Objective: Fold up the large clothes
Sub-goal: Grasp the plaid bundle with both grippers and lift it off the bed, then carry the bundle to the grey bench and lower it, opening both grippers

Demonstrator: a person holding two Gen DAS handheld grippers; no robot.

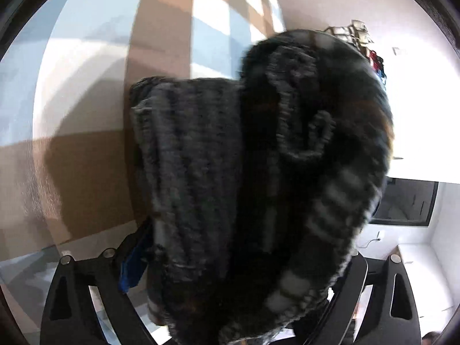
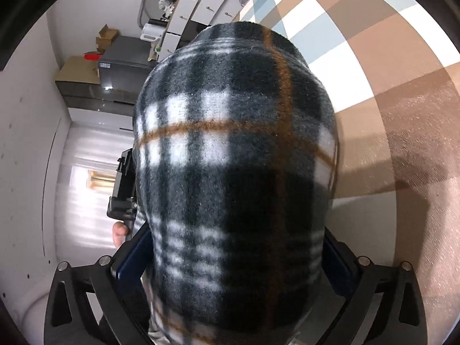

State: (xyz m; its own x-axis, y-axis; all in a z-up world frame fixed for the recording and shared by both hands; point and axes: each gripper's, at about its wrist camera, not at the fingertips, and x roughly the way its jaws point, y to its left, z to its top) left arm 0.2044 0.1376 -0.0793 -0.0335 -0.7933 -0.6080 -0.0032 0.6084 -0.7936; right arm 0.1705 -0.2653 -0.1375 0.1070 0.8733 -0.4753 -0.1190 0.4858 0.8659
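A dark plaid fleece garment with white and orange stripes (image 2: 235, 155) fills the middle of the right wrist view, bunched between the fingers of my right gripper (image 2: 233, 261), which is shut on it. In the left wrist view the same garment (image 1: 253, 166), dark and blurred, hangs bunched in my left gripper (image 1: 230, 261), which is shut on it. Both sets of fingertips are hidden by cloth. The left gripper's body (image 2: 122, 189) and the hand holding it show at the left of the right wrist view.
A surface covered in a brown, white and pale-blue check cloth (image 1: 161, 43) lies behind the garment, and shows in the right wrist view (image 2: 373, 57). White drawers (image 2: 201, 8), cardboard boxes (image 2: 106, 36) and a grey cabinet (image 2: 126, 60) stand at the room's edge. White wall (image 1: 417, 100).
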